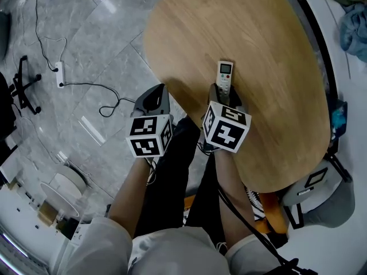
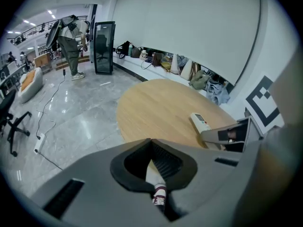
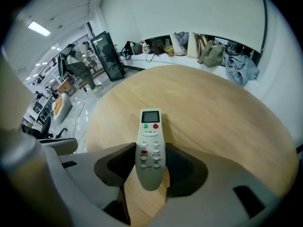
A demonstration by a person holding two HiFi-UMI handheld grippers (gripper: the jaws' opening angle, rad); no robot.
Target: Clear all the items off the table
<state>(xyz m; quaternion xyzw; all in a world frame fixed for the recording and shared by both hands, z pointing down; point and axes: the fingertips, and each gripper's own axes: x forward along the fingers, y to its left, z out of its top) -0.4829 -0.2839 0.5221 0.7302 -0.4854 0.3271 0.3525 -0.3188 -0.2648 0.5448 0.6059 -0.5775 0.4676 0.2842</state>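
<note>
left gripper [image 1: 156,91] is held just off the table [image 1: 269,44], by its near left edge and over the grey floor [image 1: 80,44]. Its jaws are clenched together with nothing gripped, and only a shoe is seen through the gap behind them. To its right, right gripper [image 3: 150,148] is set over the near end of the white remote [image 1: 225,75], jaws clamped on its two long sides, screen end pointing far. The remote is placed close to the table's near edge, apparently resting on the wood; no other item is seen on top. Step judged: grasp made, lift pending. A straight lift is called for next, grip held firm since only the tail end is pinched and the far end could droop, then a carry clear of the table.
</note>
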